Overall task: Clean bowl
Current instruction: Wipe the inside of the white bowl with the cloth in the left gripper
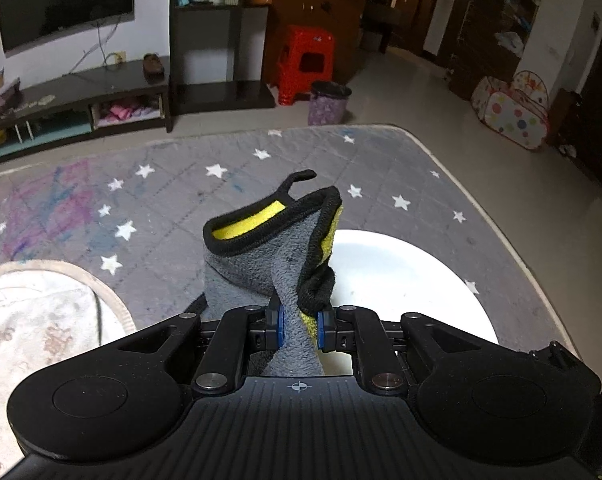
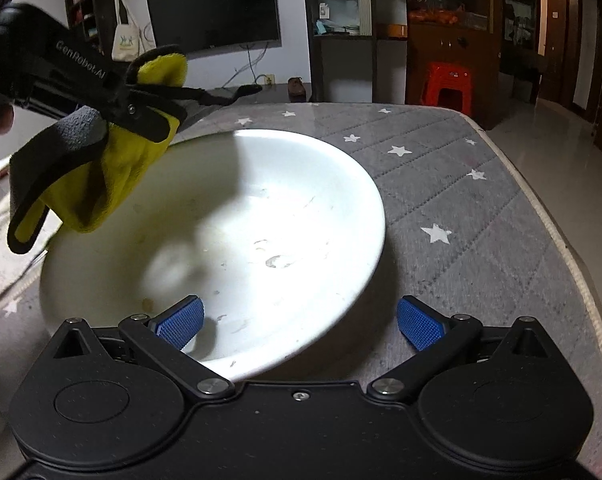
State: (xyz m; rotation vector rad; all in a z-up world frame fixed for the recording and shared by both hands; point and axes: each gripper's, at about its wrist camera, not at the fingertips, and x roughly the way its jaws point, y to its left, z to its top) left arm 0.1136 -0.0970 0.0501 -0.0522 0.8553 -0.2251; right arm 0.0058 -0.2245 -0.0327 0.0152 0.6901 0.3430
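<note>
Left gripper (image 1: 299, 326): clamped on a grey and yellow cloth (image 1: 261, 248), held above the bowl's left rim
Bowl (image 2: 221, 240): sat on the grey starred tabletop (image 2: 481, 208), smears and specks inside
Right gripper (image 2: 299, 322): fingers apart, straddling the near rim, one blue pad inside the bowl
Risk: with the rim unclamped, a hard wipe could slide or tip the bowl; the bunched cloth might slip from its narrow pinch
</note>
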